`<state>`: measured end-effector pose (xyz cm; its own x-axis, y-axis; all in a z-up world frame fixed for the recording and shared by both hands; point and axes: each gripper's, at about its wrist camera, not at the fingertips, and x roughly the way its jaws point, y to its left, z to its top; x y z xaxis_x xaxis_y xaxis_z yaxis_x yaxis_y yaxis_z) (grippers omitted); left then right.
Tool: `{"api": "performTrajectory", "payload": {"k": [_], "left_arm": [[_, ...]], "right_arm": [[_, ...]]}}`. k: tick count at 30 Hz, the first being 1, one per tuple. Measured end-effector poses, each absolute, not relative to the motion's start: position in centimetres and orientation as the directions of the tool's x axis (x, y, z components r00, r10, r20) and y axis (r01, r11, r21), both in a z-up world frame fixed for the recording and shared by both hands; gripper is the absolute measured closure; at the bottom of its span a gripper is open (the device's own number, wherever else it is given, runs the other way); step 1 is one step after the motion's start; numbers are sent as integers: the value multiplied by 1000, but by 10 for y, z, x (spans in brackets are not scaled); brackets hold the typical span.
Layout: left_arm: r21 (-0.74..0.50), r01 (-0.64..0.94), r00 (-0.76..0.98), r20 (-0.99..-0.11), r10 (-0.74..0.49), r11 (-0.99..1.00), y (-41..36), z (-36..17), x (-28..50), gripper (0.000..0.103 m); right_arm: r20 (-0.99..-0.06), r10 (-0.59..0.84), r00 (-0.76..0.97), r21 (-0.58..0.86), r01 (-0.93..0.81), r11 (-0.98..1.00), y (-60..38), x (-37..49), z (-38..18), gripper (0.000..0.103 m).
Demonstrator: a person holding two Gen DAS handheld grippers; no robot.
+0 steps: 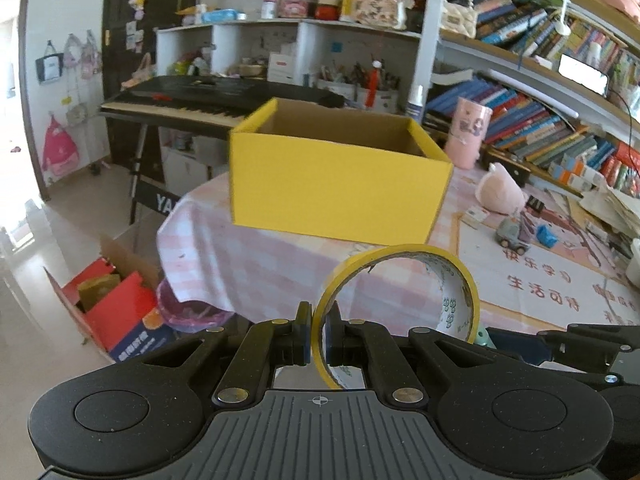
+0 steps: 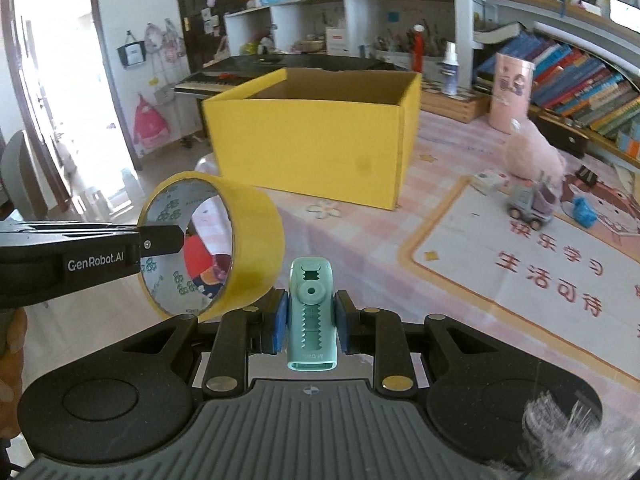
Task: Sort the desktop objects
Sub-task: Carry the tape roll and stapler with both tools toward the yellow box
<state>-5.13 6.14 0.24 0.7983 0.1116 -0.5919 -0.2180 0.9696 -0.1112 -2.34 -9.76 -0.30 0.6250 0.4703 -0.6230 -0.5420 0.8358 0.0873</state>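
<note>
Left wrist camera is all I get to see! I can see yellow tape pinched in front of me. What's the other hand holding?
Observer: The right gripper is shut on a mint-green eraser, upright between its blue fingers.
Operator: Is anything inside the yellow box?
Observer: The right wrist view looks a little deeper into the yellow box, but shows only bare brown inner walls; its floor stays hidden.
Operator: Does my gripper have writing on it?
Observer: Yes. From the right wrist view, the left gripper reads "GenRobot.AI" along its side, with one finger reaching inside the yellow tape roll.
</note>
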Motion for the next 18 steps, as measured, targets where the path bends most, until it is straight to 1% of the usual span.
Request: {"api": "performTrajectory", "payload": {"k": [18], "left_arm": [[-139,-236,822,-557,121,962,84,9,-64,98]], "right_arm": [[-604,485,632,47,-580,813,-72,-36,10,80]]}}
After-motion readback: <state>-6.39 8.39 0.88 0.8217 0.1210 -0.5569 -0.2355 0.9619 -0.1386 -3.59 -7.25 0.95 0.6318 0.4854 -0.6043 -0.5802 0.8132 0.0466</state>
